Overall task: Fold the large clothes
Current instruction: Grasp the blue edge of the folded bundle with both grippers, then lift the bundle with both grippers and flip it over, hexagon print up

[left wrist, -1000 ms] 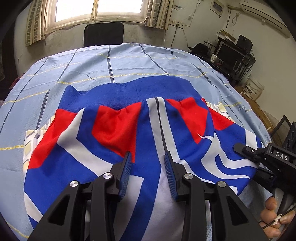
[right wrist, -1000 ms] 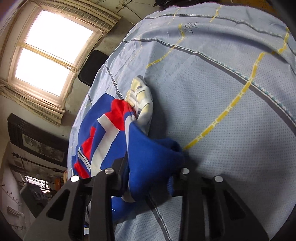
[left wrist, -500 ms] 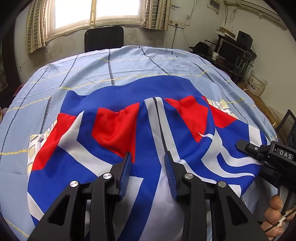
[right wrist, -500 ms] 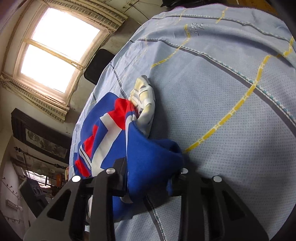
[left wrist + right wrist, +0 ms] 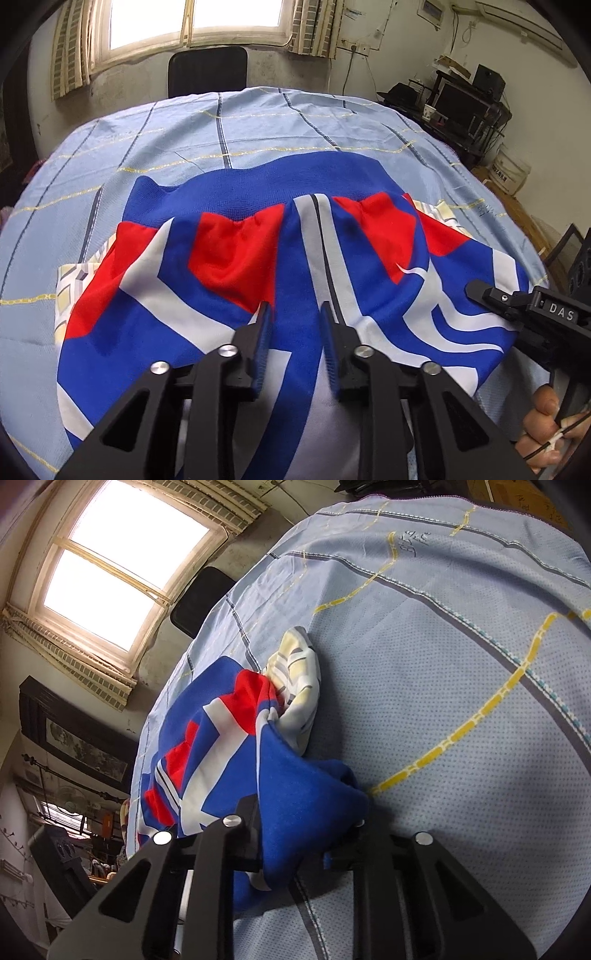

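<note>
A blue, red and white jacket point(image 5: 229, 258) lies spread on a light blue checked bed sheet point(image 5: 258, 122). My left gripper point(image 5: 293, 321) rests on its near middle. Its jaws are closing, and blue fabric fills the narrow gap between the pads. At the jacket's right edge my right gripper point(image 5: 487, 293) is held by a hand point(image 5: 546, 435). In the right wrist view the right gripper point(image 5: 303, 812) is closing on a bunched blue corner of the jacket point(image 5: 303, 786), which hides the fingertips. A cream patterned cloth point(image 5: 295, 672) sticks out from under the jacket.
A black chair point(image 5: 207, 70) stands behind the bed under a bright window point(image 5: 192, 14). Dark shelves with electronics point(image 5: 461, 99) and a white bucket point(image 5: 511, 170) stand to the right. The sheet point(image 5: 443, 701) stretches beyond the jacket.
Both pairs of jaws have narrowed on the jacket fabric. The right wrist view has rolled slightly. The jacket lies as before.
</note>
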`<move>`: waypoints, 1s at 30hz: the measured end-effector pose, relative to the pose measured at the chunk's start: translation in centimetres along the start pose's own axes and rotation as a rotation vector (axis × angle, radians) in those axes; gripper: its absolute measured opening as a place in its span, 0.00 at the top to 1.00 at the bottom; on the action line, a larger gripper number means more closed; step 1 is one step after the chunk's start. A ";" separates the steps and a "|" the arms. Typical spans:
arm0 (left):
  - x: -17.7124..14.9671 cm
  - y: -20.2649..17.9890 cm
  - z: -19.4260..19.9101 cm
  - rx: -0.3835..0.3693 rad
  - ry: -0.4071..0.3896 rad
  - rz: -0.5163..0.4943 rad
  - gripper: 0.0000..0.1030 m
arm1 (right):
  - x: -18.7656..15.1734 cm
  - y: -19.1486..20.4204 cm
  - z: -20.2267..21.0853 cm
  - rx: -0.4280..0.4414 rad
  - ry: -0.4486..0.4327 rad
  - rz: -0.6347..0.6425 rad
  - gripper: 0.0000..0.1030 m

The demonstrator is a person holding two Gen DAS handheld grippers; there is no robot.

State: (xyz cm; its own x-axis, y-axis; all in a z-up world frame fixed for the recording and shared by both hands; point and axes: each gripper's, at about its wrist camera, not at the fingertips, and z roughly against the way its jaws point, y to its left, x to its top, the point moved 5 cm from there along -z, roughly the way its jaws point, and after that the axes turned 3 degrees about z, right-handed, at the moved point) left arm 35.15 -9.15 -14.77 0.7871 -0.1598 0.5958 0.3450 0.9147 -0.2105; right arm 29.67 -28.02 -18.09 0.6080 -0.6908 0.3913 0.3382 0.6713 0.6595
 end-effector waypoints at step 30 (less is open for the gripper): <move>4.2 14.0 9.1 -0.293 -0.113 0.388 0.62 | -11.8 27.1 0.4 -0.029 -0.175 1.114 0.87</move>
State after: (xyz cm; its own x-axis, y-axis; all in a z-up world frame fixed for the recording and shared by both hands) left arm 38.65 6.40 -8.14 0.8313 0.2279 0.5069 0.1794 0.7532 -0.6328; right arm 31.36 -1.76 -4.52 0.4731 0.2710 0.8383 -0.3124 0.9413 -0.1280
